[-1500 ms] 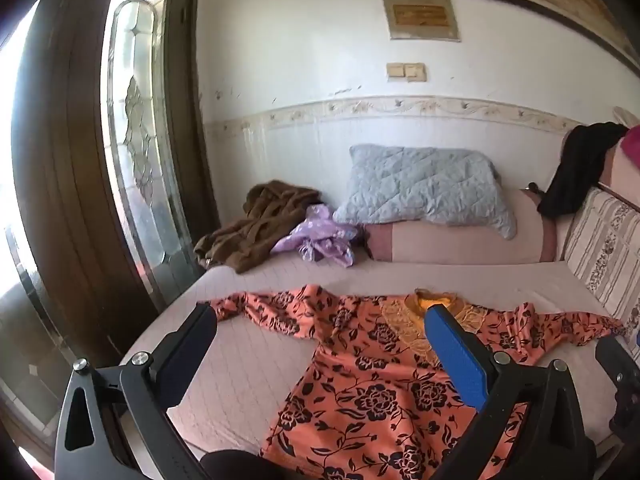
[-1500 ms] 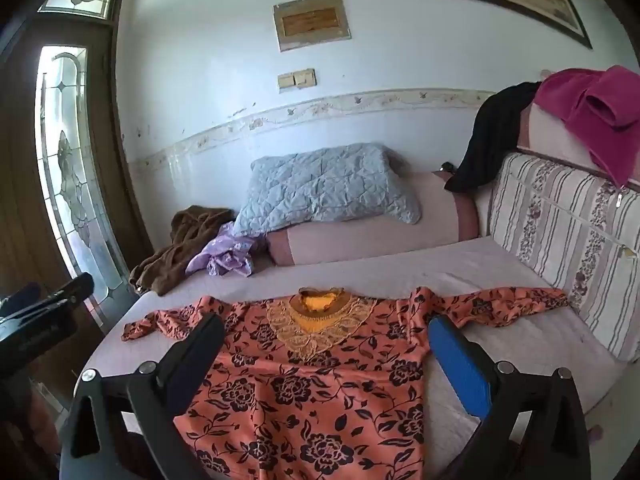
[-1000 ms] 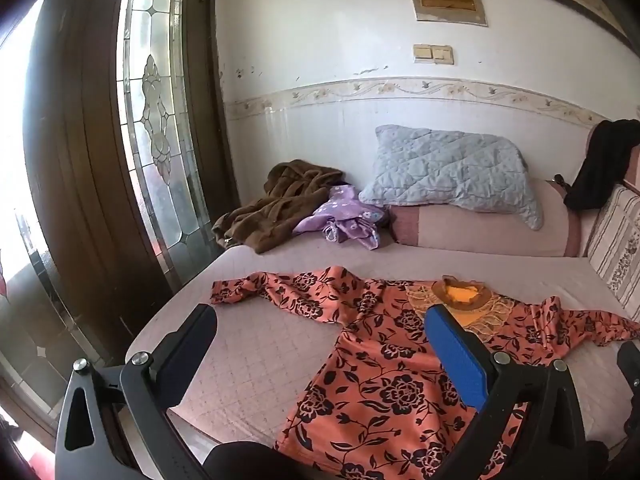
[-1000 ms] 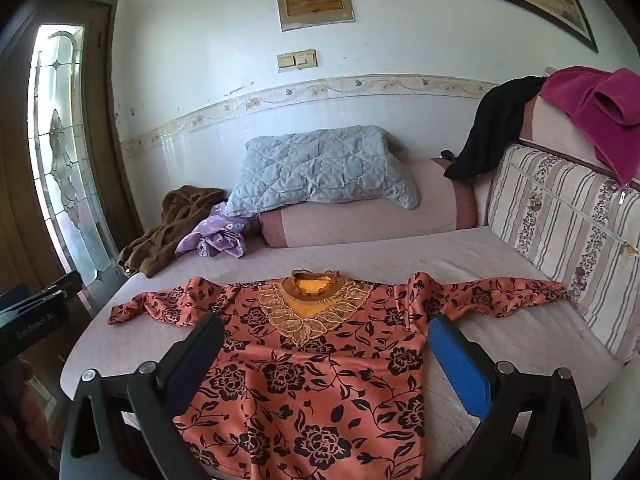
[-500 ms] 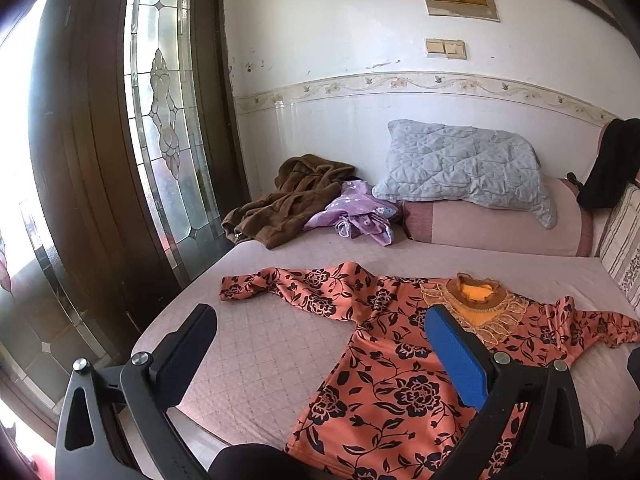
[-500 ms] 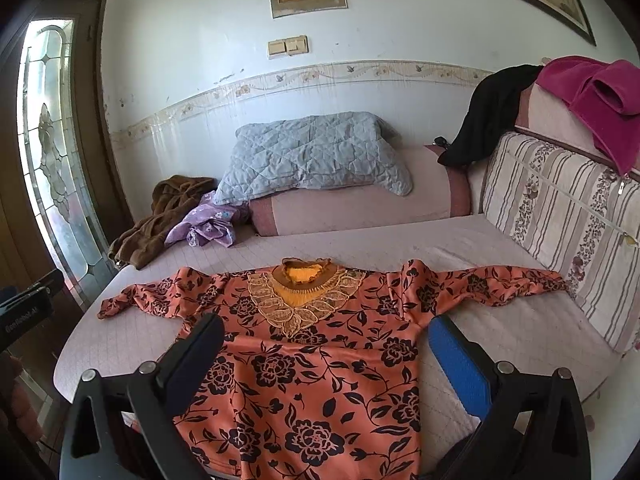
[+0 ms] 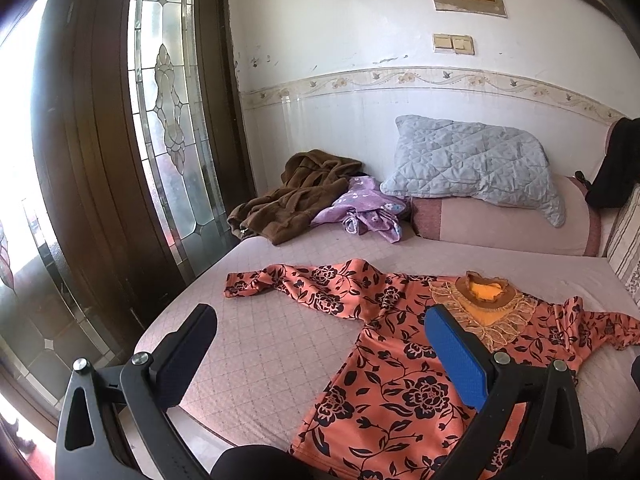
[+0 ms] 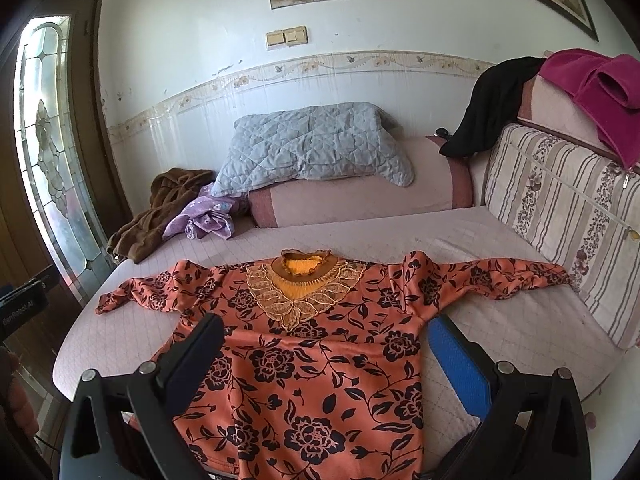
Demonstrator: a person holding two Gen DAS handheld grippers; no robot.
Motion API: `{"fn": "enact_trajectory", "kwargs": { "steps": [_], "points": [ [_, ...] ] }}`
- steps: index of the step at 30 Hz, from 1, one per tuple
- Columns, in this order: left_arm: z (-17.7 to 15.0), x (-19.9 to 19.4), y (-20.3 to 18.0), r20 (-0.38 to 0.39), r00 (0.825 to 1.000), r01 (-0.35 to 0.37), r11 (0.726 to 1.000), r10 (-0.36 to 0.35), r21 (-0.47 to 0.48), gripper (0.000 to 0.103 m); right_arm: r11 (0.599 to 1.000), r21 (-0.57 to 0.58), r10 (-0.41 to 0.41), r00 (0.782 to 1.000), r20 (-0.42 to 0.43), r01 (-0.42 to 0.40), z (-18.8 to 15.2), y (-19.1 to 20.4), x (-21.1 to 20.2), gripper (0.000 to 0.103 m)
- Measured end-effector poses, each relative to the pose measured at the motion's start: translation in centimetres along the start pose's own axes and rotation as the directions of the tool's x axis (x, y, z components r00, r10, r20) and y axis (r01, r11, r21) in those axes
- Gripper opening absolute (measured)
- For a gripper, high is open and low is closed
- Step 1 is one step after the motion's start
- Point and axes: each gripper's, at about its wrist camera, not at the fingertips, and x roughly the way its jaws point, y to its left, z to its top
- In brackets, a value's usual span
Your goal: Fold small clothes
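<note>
Blue padding is showing on one finger of each tool: you are holding the left gripper (image 7: 320, 336) and the right gripper (image 8: 326, 338) with jaws spread wide and gripping nothing, both hovering over the near edge of the bed (image 8: 500, 240). That stance is probably readying you for a first grab. The orange floral blouse (image 8: 320, 360) is lying flat, front up, sleeves stretched out to both sides, collar pointing toward the wall, so a sleeve fold looks like the likely opening step. Beyond it, a grey quilted pillow (image 8: 316, 144) is resting on a pink bolster (image 8: 360, 196), with a brown garment (image 7: 300, 196) and purple cloth (image 7: 364, 210) heaped well apart from the blouse; nothing is blocking your reach.
</note>
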Motion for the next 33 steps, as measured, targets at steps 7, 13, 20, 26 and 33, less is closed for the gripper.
{"fn": "enact_trajectory", "kwargs": {
  "steps": [7,13,20,26,33],
  "points": [
    [0.1,0.3,-0.3,-0.004,1.0,-0.005,1.0,0.005,0.008,0.103,1.0,0.009,0.005,1.0,-0.014,-0.005,0.1,-0.2,0.6,0.103],
    [0.4,0.3,-0.5,0.001,1.0,-0.008,1.0,0.008,0.01,0.103,1.0,0.013,0.013,1.0,-0.012,-0.012,0.1,-0.3,0.8,0.103],
    [0.6,0.2,-0.9,0.008,1.0,-0.014,1.0,0.014,0.019,0.103,1.0,0.014,0.017,1.0,-0.019,-0.017,0.0,-0.3,1.1,0.103],
    [0.6,0.5,-1.0,0.002,1.0,-0.017,0.999,0.017,0.027,0.103,1.0,0.03,0.012,0.999,-0.035,-0.011,-0.1,-1.0,1.5,0.103],
    [0.4,0.6,-0.9,0.002,1.0,-0.018,0.999,0.018,0.027,0.103,0.999,0.039,0.01,0.999,-0.041,-0.009,-0.1,-1.4,2.0,0.103]
  ]
}}
